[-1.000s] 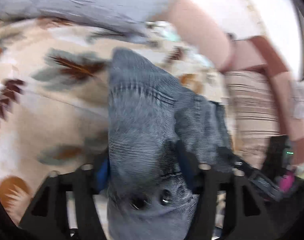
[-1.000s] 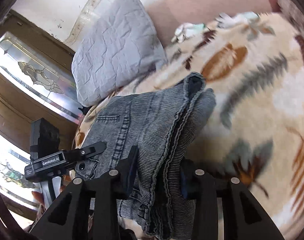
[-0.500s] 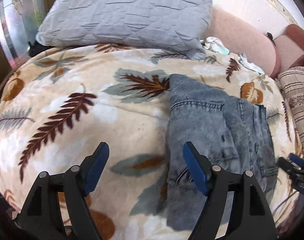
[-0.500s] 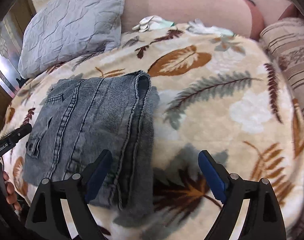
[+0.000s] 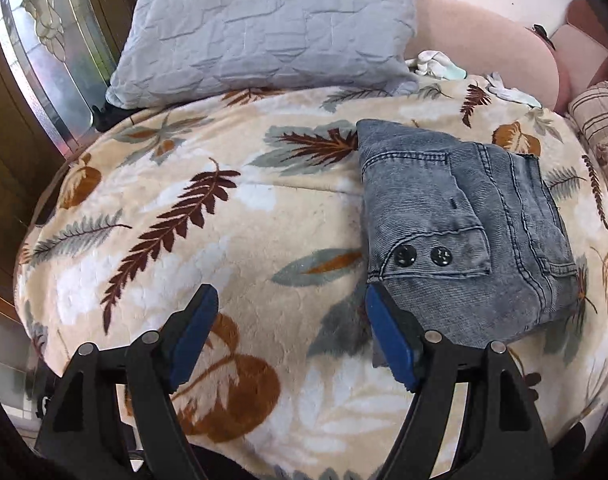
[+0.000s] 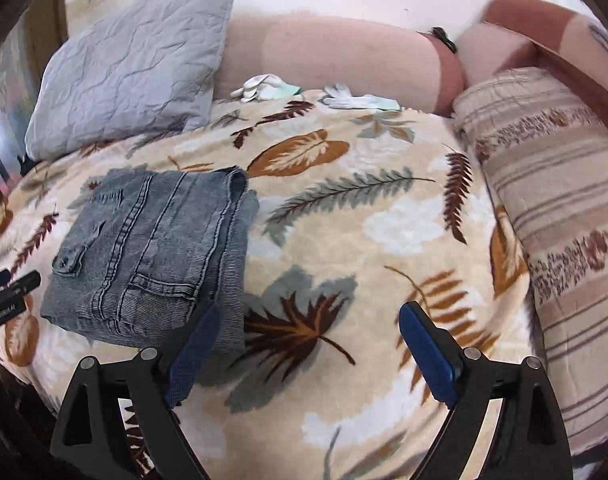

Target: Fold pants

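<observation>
on the leaf-print blanket (image 5: 232,248) your folded denim pants (image 5: 459,236) lie as a thick, limp stack, both your left gripper (image 5: 290,338) and right gripper (image 6: 305,344) gaping wide and empty, so grip any stray layer at its stiff seamed edge.

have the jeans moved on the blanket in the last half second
No. The folded jeans lie in the same spot below the grey pillow; only the cameras have pulled back.

Leaf-print blanket (image 5: 240,208) carries folded pants (image 5: 463,224), pillow (image 5: 272,28), gloves (image 6: 272,86).
</observation>
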